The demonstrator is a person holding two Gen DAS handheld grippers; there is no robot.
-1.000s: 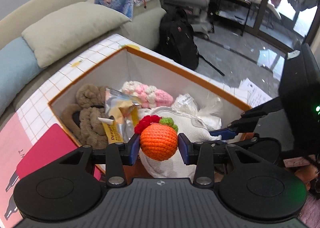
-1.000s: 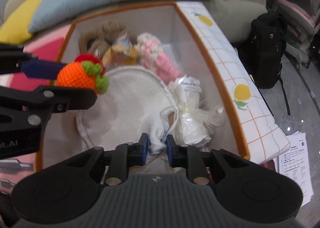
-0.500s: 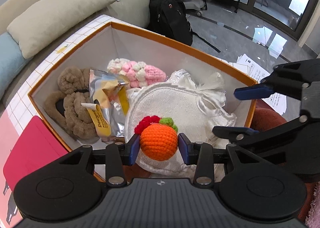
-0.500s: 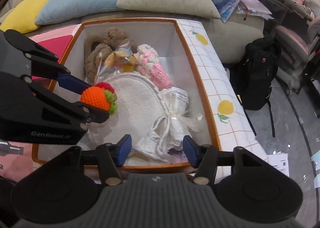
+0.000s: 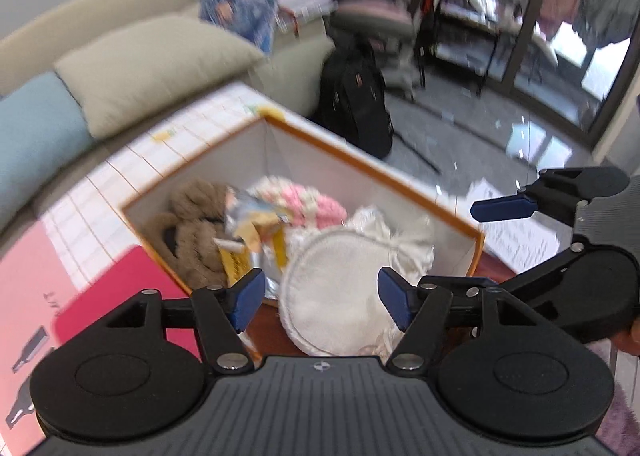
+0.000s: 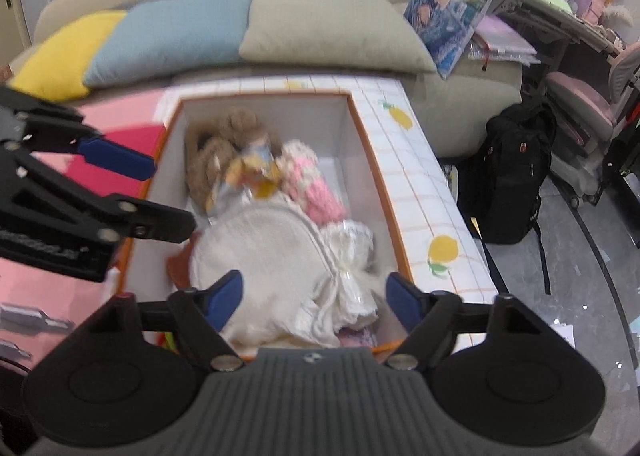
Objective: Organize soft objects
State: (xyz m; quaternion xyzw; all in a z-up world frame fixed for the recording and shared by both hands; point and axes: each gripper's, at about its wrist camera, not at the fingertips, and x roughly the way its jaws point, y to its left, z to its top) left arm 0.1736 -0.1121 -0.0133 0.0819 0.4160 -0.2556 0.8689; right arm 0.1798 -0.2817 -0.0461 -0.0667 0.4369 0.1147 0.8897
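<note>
An orange-rimmed white box holds soft things: a brown plush, a pink and white crochet piece, a foil snack bag, a round white cloth and a white wrapped bundle. My left gripper is open and empty above the box's near edge. My right gripper is open and empty over the white cloth. The orange crochet fruit is not in view.
A sofa with yellow, blue and beige cushions stands behind the box. A black backpack sits on the floor to the right. A red pad lies left of the box. Papers lie on the floor.
My left gripper has opened and the orange crochet fruit has gone from it. Both grippers have pulled back and up from the box. My right gripper let go of the white cloth earlier and stays open.
</note>
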